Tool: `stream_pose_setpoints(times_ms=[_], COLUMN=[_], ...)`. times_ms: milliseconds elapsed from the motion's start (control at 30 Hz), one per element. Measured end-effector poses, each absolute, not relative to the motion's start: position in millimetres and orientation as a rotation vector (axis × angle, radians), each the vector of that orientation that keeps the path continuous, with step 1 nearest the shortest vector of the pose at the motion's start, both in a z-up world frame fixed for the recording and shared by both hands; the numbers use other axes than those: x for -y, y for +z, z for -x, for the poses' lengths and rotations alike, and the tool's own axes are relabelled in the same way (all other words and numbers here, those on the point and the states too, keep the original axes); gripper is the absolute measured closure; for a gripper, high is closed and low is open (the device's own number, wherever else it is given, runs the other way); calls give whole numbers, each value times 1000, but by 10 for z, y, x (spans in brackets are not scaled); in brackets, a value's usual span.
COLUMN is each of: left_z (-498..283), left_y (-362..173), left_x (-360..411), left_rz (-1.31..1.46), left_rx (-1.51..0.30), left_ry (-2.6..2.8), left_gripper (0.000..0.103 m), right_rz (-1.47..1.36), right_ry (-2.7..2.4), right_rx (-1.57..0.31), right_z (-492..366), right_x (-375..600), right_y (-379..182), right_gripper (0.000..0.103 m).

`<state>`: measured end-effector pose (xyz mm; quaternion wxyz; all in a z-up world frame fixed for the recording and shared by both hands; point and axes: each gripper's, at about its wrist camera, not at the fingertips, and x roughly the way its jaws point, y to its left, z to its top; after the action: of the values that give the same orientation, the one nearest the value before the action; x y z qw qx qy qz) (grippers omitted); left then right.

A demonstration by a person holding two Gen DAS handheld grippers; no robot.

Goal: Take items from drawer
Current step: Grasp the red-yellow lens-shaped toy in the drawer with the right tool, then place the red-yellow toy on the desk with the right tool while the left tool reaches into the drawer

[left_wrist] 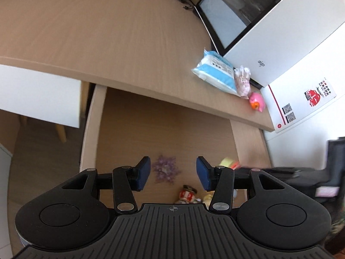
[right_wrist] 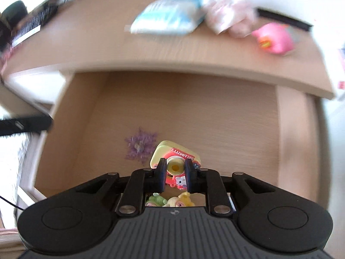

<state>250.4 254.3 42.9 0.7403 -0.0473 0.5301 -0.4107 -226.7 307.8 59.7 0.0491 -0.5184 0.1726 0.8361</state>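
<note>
The wooden drawer [left_wrist: 90, 129] stands pulled out under the desk top. In the right wrist view my right gripper [right_wrist: 175, 168] is shut on a yellow and red toy camera [right_wrist: 170, 151], held above the drawer floor [right_wrist: 215, 118]. A purple bead cluster [right_wrist: 140, 143] lies just left of it, and two small figurines [right_wrist: 170, 201] show below the fingers. In the left wrist view my left gripper [left_wrist: 173, 171] hangs open over the drawer, with the purple bead cluster [left_wrist: 166, 169] between its pads and a small red and white jar [left_wrist: 187, 194] beneath. The toy camera [left_wrist: 228, 163] shows blurred at the right.
On the desk top [left_wrist: 107, 32] lie a blue and white wipes pack [left_wrist: 215, 71], a pink plush packet [left_wrist: 243, 81] and a pink duck toy [left_wrist: 256, 102]. A white box [left_wrist: 291, 36] and a screen [left_wrist: 226, 21] stand behind them. Cables run along the far edge.
</note>
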Motion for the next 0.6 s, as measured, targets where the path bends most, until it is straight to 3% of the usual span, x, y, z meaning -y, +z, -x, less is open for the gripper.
stream_pose_setpoints(times_ms=[133, 367, 500, 600], left_z=[-2498, -2464, -2444, -2415], left_y=[437, 489, 475, 470], left_x=[-2488, -2471, -2438, -2400], left_rz=[94, 61, 12, -45], left_rx=[-1167, -1157, -1173, -1182], left_ry=[-923, -978, -987, -1005], left_gripper=[52, 52, 52, 52], right_rz=[1421, 1056, 960, 940], right_ry=[2580, 2649, 2638, 2589], right_rx=[-600, -518, -443, -441], right_z=[2105, 2185, 2561, 2695], right_x=[-3242, -3833, -4178, -4310], right_y=[1007, 1746, 1845, 1772], right_gripper=[86, 86, 86, 77])
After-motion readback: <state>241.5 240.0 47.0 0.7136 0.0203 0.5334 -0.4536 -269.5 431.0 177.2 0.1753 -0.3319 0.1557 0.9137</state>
